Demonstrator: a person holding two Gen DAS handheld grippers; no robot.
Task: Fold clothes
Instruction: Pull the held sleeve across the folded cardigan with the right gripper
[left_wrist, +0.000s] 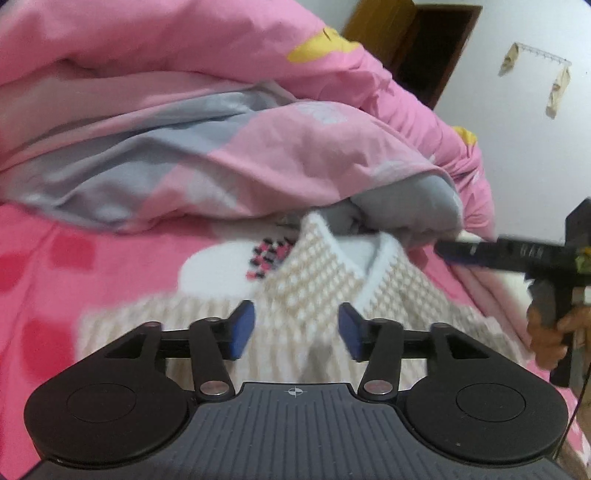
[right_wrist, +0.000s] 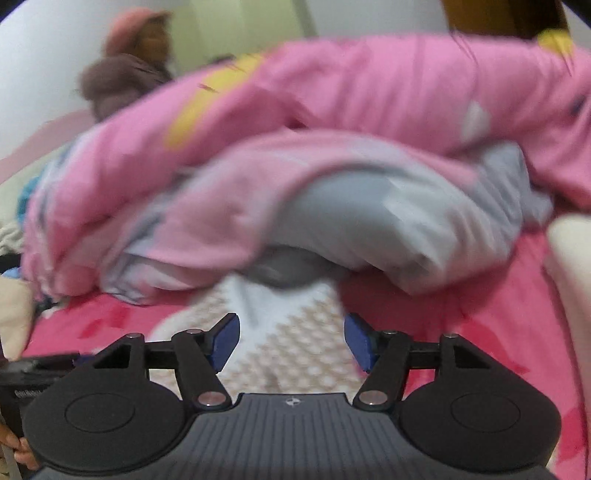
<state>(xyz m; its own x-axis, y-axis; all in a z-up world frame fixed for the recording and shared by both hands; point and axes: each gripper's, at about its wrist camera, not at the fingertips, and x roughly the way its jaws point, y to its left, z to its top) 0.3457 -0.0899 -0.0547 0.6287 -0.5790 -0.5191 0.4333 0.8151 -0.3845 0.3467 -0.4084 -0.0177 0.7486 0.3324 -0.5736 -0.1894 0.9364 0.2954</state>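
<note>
Claws first: I am holding my left claw (left_wrist: 296, 334) with its blue pads (left_wrist: 242, 328) spread wide and nothing between them, hovering over the sweater (left_wrist: 314, 280). My right claw (right_wrist: 291, 341) is gaping just as wide above the same sweater (right_wrist: 288, 332), gripping nothing; whether either claw's pads are brushing the knit I cannot tell, since both views are blurring.

The sweater is lying on the pink bedsheet (left_wrist: 92, 280), a cream and beige checked knit with a white V-neck collar (left_wrist: 373, 258) pointing away from me. Its far edge is reaching right up under the heaped quilt. In the left view a white patch with small red and black marks (left_wrist: 266, 258) is showing just left of the collar.

The quilt (left_wrist: 221, 147), pink with grey and yellow patches, is piling up behind the sweater and overhanging its collar end, crowding that side. In the left view my right claw is poking in from the right edge, low beside the quilt, with my hand (left_wrist: 550, 332) wrapping its handle. Behind the quilt a dark doorway (left_wrist: 432, 48) is standing open in a white wall. In the right view a brown and pink bundle (right_wrist: 125, 74) is sitting beyond the quilt, too blurred to name.
</note>
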